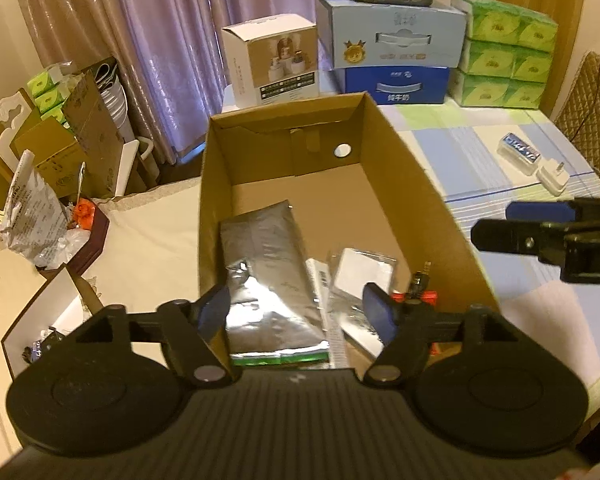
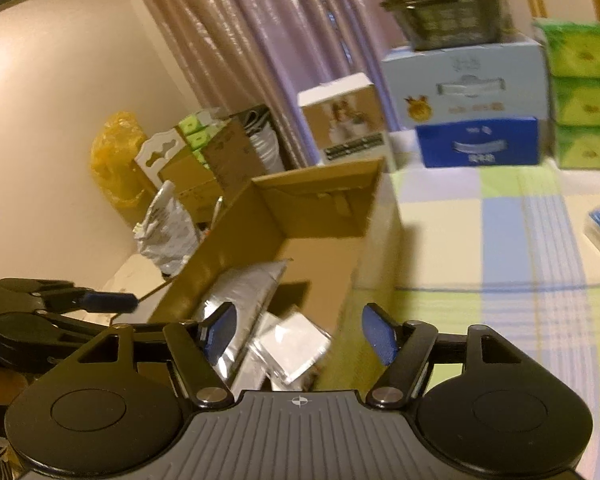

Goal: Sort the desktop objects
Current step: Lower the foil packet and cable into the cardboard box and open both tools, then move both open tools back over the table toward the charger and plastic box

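Left gripper (image 1: 296,312) spread wide, nothing between its blue pads (image 1: 378,312), hanging over the near end of the open cardboard box (image 1: 404,160); its left finger overlaps the box's left wall, so the near rim is hidden. Right gripper (image 2: 298,334) also spread and empty, tilted, straddling the box's right wall with one pad over the inside and one over the tablecloth (image 2: 500,240); the right wrist view is motion-blurred, details soft. In the left wrist view the right gripper shows only as a black finger and blue pad entering at 3 o'clock, the rest cut off by the frame. Inside the box, near end: a large silver foil pouch (image 1: 268,264) lying flat, its bottom edge hidden behind the gripper body; just right of it a white strip with a barcode and a smaller clear-wrapped white packet (image 1: 364,272), overlapping; at 4 o'clock of that, a red-and-black item mostly hidden by the finger, cannot identify. Far half of the box floor bare. On the tablecloth at 2 o'clock, well apart from the box: a small blue-white pack (image 1: 518,148) touching a white charger plug (image 1: 552,174). Far edge at 12–1 o'clock: white product box (image 1: 272,64), stacked blue cartons (image 1: 392,44) with a dark tray on top cut off by the frame, green tissue packs (image 1: 504,52). Curtain behind.
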A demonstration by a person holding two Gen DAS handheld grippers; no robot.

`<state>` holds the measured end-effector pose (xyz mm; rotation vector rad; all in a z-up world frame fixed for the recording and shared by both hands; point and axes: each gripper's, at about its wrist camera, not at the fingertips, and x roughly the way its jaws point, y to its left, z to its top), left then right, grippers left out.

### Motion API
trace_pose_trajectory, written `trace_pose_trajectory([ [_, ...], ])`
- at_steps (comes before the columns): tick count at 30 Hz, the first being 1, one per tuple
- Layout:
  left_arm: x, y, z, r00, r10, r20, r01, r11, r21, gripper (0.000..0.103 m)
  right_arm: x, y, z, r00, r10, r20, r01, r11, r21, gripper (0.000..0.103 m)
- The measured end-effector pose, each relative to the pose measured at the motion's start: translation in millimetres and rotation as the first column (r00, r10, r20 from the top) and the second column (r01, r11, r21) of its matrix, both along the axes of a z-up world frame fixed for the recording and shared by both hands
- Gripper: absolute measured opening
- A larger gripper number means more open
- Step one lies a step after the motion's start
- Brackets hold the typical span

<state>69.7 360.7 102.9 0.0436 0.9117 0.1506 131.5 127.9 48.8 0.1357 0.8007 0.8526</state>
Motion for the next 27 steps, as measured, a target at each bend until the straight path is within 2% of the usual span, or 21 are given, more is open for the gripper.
trace_pose_trajectory([
  [4,-6,-14,3,1.000,-0.003,0.011,0.003,1.000,0.003,0.078,-7,-18,0,1.000,-0.023,-0.012,0.023,1.000,-0.002,0.080],
  [9,-16,-33,9,0.999,-0.015,0.039,0.015,1.000,0.011,0.098,-15,-38,5,0.999,-0.045,-0.006,0.045,0.999,0.002,0.087],
  [14,-20,-57,12,0.997,-0.055,0.047,0.053,0.998,0.035,0.102,-22,-57,7,0.998,-0.069,-0.009,0.069,0.998,0.000,0.093],
  [27,-25,-110,10,0.992,-0.096,0.085,0.091,0.994,0.057,0.102,-23,-115,8,0.987,-0.160,-0.002,0.160,0.987,-0.030,0.101],
])
